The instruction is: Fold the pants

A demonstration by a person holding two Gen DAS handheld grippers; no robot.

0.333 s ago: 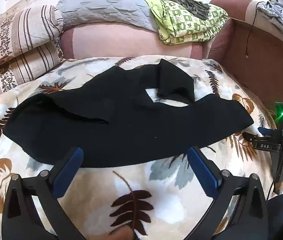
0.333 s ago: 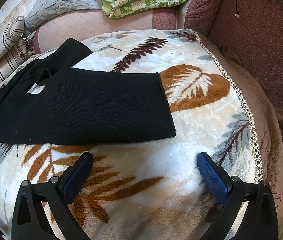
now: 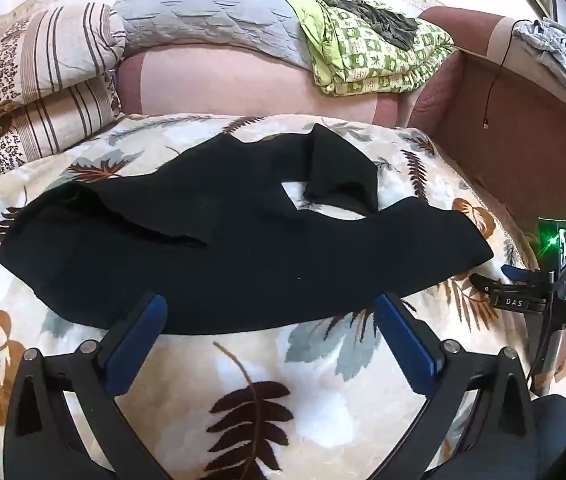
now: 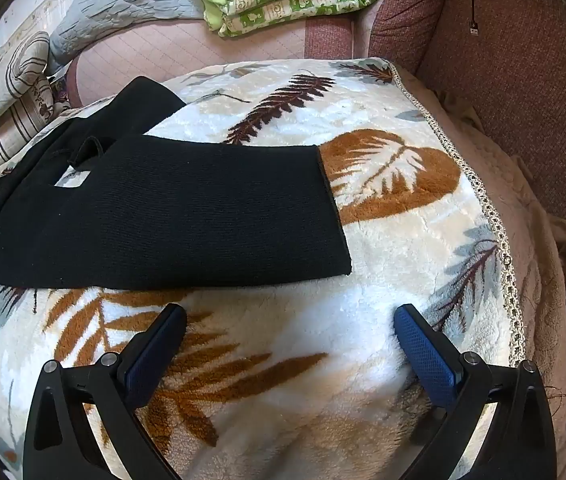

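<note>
The black pants [image 3: 219, 252] lie spread across the leaf-print blanket [image 3: 323, 392] on the bed, unfolded. The waist end is toward the left. 1 leg runs right along the near side and ends in a straight hem [image 4: 333, 208]; the other leg [image 3: 343, 172] is crumpled and doubled back on the far side, leaving a small patch of blanket showing between the 2.

The left gripper [image 3: 271, 320] hovers over the near edge of the pants with its fingers [image 3: 139, 340] spread fully apart and nothing between them. The right gripper [image 4: 291, 328] hangs just near of the hem end, also wide open and empty, over bare blanket.

The step in hand looks like the first grasp. To do it well, the crumpled far leg probably needs straightening before any fold, or the bunching will be locked in. A sensible start is for the right gripper to pinch the hem corner and the left to take the near edge by the waist, catching both fabric layers but not the plush blanket beneath, which could lift with the cloth.
</note>
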